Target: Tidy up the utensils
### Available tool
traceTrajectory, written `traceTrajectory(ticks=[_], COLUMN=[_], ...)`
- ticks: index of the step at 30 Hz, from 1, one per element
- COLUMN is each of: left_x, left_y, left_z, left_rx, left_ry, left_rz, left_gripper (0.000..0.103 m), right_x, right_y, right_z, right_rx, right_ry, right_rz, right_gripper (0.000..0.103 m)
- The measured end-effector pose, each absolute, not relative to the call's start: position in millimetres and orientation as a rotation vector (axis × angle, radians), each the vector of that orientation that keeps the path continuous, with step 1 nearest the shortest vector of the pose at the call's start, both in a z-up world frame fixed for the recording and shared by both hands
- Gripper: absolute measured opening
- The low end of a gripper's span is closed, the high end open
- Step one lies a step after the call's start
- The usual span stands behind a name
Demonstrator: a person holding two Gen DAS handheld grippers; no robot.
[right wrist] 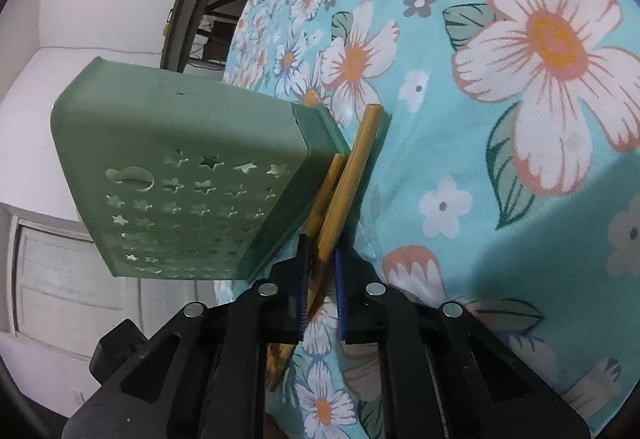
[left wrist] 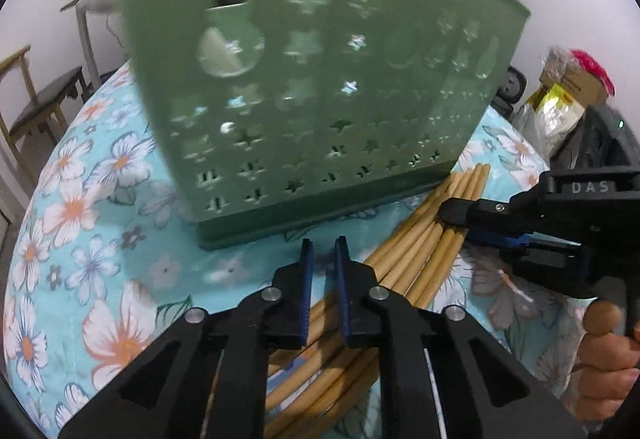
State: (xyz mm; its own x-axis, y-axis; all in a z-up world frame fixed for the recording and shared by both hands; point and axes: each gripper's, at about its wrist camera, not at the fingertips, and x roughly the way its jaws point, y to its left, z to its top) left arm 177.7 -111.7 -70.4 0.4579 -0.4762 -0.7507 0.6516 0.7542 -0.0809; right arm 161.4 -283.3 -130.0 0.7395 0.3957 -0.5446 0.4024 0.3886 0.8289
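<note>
1. Your left gripper (left wrist: 324, 251) is drawn narrow, its blue pads (left wrist: 307, 279) nearly together. In the left wrist view the tips stand over the flowered cloth (left wrist: 100, 239) with only a slim gap showing; whether they pinch a stick lower down you cannot tell, because the black finger bodies cover that spot.
2. The bamboo chopsticks (left wrist: 420, 239) lie in a loose bundle running from 6 o'clock up toward 2 o'clock of that view. Their near ends are hidden beneath your left gripper, and their far ends stop at the foot of the green holder (left wrist: 320, 79).
3. The green holder, pierced with star cut-outs, fills the 12 o'clock half of the left view. It is blurred, and its top rim is cut off, so its inside cannot be seen.
4. Your right gripper (right wrist: 322, 263) is closed to a narrow gap on chopsticks (right wrist: 344, 191): in the right wrist view the sticks pass between its pads toward 12 o'clock, just beside the base of the green holder (right wrist: 180, 159). How many sticks it holds is hard to make out.
5. From the left view the right gripper (left wrist: 452, 215) enters at 3 o'clock, its tip over the bundle; part of the hand (left wrist: 608, 359) on its grip shows at 4 o'clock, cut off by the frame.
</note>
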Motion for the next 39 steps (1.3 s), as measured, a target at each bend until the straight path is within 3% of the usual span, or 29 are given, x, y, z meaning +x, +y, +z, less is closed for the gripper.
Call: traceTrajectory(ticks=[14, 33, 39], left_x=[128, 124, 104], left_y=[-125, -97, -108], left_z=[-70, -42, -42], left_rx=[0.302, 0.216, 0.236], left_ry=[0.834, 0.797, 0.800], left_rz=[-0.832, -0.830, -0.924], left_gripper=[0.003, 0.005, 0.005], right_x=[90, 89, 80], right_y=[-296, -307, -317], right_z=[-135, -131, -138], right_rx=[1.267, 1.265, 1.386], right_ry=[0.810, 0.906, 0.860], right_rz=[-0.007, 0.035, 0.060], right_gripper=[0.009, 0.012, 0.023])
